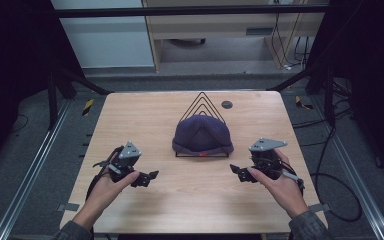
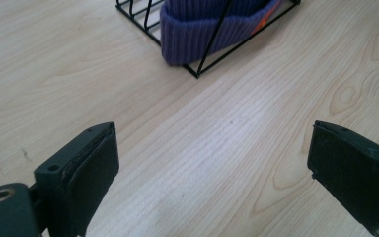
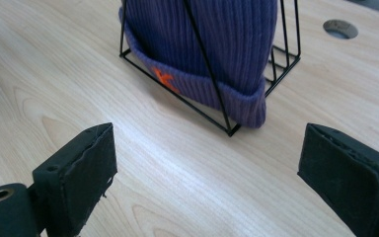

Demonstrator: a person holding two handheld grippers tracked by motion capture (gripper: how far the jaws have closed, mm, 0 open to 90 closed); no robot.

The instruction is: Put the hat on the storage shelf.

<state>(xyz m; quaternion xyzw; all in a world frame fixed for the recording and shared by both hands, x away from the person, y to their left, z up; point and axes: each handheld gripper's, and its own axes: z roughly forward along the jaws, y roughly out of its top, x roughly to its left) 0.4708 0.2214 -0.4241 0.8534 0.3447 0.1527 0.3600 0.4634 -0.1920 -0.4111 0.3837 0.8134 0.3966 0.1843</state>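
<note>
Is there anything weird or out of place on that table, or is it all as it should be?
One oddity: a purple knit beanie is pulled over a black wire rack of triangular dividers, whose peaks poke up behind it. Nothing looks spilled or broken. Both claws, left and right, are open and apart from it.

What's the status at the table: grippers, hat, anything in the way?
Left gripper and right gripper open, empty, low over the table. Purple knit hat draped on black wire rack, untouched. Nothing between jaws and hat.
</note>
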